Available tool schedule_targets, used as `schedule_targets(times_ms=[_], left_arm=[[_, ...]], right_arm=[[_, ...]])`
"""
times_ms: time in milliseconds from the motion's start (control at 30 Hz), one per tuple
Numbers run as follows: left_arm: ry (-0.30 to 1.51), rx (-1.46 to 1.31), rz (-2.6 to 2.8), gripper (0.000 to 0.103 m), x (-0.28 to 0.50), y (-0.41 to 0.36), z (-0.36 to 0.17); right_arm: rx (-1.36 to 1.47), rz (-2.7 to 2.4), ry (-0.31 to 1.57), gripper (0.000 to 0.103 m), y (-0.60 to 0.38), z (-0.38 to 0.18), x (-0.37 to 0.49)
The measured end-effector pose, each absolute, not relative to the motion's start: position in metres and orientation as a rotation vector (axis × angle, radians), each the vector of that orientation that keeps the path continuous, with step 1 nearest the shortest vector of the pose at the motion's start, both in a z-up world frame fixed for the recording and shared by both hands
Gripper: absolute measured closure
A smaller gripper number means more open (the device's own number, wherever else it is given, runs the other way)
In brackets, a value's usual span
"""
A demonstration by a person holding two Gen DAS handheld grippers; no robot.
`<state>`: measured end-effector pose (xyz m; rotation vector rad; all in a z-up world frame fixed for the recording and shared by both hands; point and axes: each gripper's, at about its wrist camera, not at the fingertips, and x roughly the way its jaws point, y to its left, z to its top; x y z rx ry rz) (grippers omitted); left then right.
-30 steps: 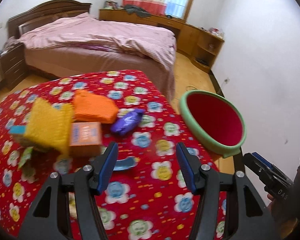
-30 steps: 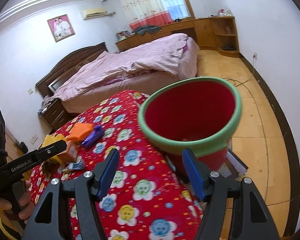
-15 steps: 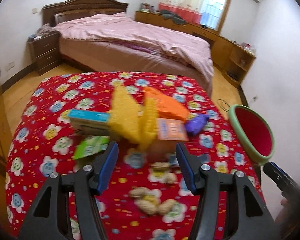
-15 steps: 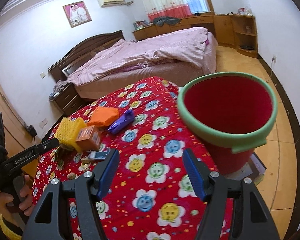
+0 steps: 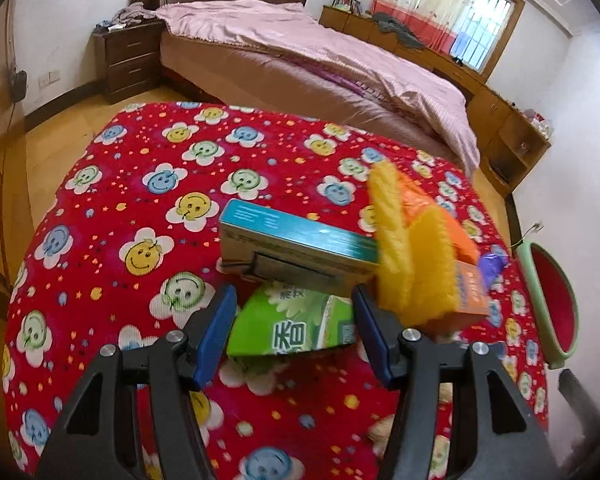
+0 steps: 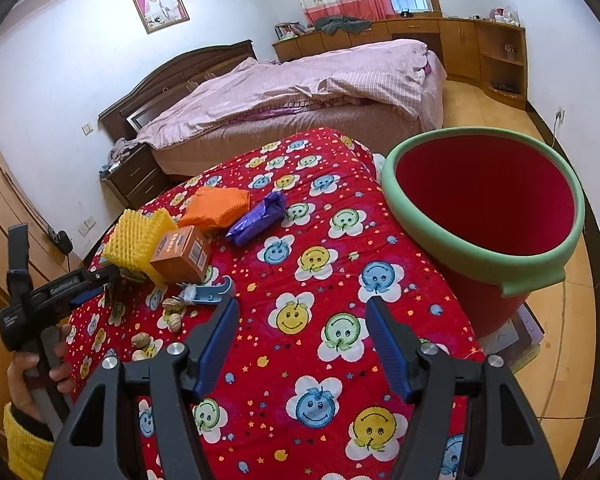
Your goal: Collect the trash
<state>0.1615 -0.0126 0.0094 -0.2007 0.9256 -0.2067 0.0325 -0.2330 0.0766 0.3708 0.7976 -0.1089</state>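
1. A bed (image 6: 300, 92) with a pink cover stands behind the table.
2. The table (image 6: 340, 280) wears a red cloth printed with smiling flowers.
3. A red bucket (image 6: 484, 208) with a green rim stands just beside the table's right edge, mouth up.
4. The left gripper (image 5: 294, 316) has its blue jaws spread, with nothing pinched; the green packet lies on the cloth in line with the gap, and no pad presses it.
5. The right gripper (image 6: 300, 320) hangs over bare cloth near the bucket, jaws spread and holding nothing.
6. The trash sits in a heap on the left part of the table: a teal box (image 5: 296, 248) rests partly on top of the green packet (image 5: 296, 328).
7. A yellow ridged sponge (image 5: 408, 256) leans against an orange sponge (image 6: 216, 208).
8. A small orange box (image 6: 182, 254) touches the yellow sponge.
9. A purple wrapper (image 6: 260, 216) lies just right of the orange sponge.
10. A blue-and-white scrap (image 6: 204, 292) lies in front of the orange box.
11. Peanut shells (image 6: 172, 316) are scattered beside that scrap.
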Motion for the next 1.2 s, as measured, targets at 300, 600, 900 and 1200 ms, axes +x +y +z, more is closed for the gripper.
schedule_targets(times_ms=[300,600,900,1200], left_arm=[[0.940,-0.174,-0.250,0.039,0.164,-0.018,-0.010],[0.918,-0.134,-0.253,0.038,0.164,-0.026,-0.011],[0.886,-0.159,-0.246,0.041,0.166,-0.027,-0.013],[0.810,-0.146,-0.249,0.041,0.135,-0.020,0.014]], right_arm=[[0.366,-0.108,0.824,0.035,-0.232,0.070,0.040],[0.361,-0.088,0.840,0.035,-0.226,0.065,0.045],[0.360,-0.087,0.844,0.035,-0.225,0.063,0.045],[0.346,-0.057,0.851,0.035,-0.216,0.062,0.054]])
